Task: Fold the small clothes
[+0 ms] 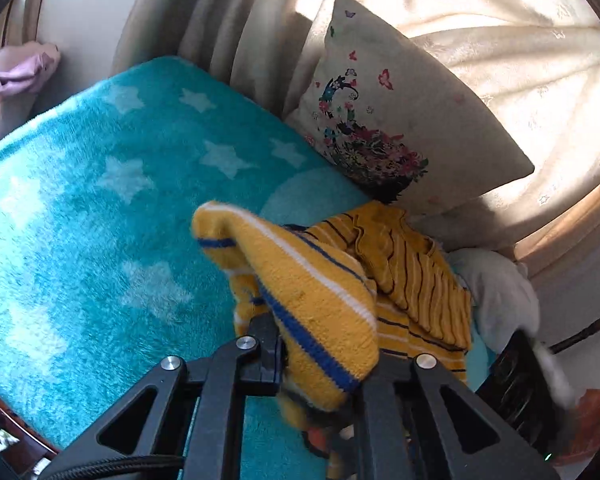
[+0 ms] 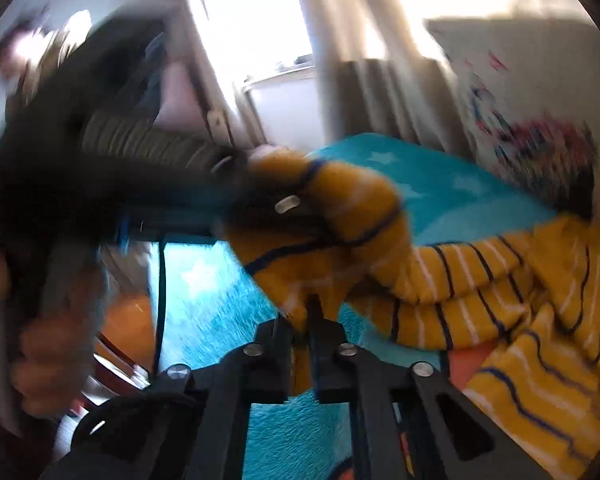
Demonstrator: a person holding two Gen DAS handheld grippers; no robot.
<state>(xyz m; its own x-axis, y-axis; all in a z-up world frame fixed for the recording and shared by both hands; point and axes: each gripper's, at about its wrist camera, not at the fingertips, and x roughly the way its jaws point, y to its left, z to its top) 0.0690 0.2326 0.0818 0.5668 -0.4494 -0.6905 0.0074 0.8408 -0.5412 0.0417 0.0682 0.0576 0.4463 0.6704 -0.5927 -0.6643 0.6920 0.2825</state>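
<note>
Little mustard-yellow knit sweater (image 1: 324,292) with blue and white stripes. It's all bunched up, not flat at all. One thick end is lifted off the teal star blanket (image 1: 100,208) and draped over my fingers, while the thin-striped rest lies crumpled beside the pillow (image 1: 412,108).

Black fingers (image 2: 320,316), silver screws (image 2: 179,371), black braided cable (image 1: 112,465).

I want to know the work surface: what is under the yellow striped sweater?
The yellow striped sweater lies partly on a teal star blanket; a white cloth shows at its far edge. What lies beneath its bunched middle is covered.
</note>
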